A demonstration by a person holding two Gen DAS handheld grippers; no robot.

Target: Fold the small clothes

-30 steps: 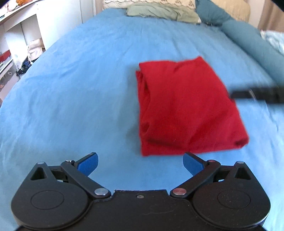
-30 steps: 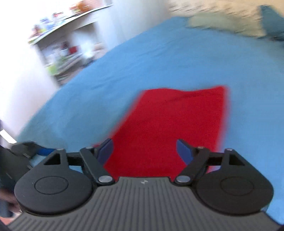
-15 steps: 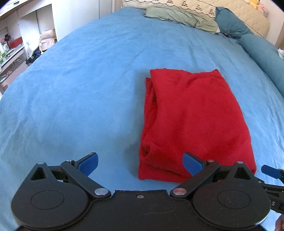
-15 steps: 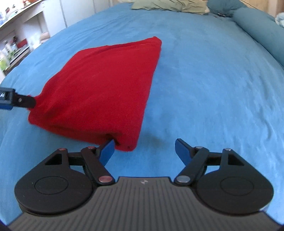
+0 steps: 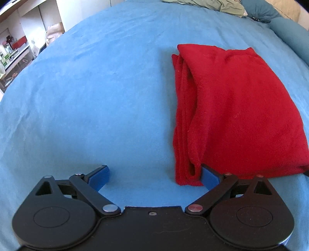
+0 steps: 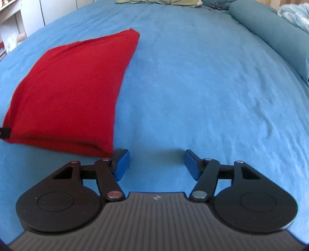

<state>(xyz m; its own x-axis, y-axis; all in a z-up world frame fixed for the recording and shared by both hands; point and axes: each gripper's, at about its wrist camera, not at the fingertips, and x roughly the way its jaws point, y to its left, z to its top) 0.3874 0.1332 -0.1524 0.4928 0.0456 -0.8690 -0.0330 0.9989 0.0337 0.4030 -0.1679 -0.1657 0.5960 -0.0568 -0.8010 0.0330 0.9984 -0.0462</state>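
A red garment [image 5: 235, 108] lies folded into a rectangle on the blue bed; its layered edges show along its left side. My left gripper [image 5: 154, 176] is open and empty, low at the garment's near left corner, its right fingertip against the cloth. In the right wrist view the garment [image 6: 71, 88] lies to the left. My right gripper [image 6: 156, 164] is open and empty at the garment's near right corner, its left fingertip beside the fold.
The blue bedsheet [image 5: 96, 86] stretches all around. A green cloth [image 5: 208, 4] and teal pillows [image 6: 274, 34] lie at the head of the bed. White shelves [image 5: 15, 48] with clutter stand off the left side.
Both grippers have come lower and closer to the garment's near edge, the left to its left corner, the right to its right corner. The garment has not moved.
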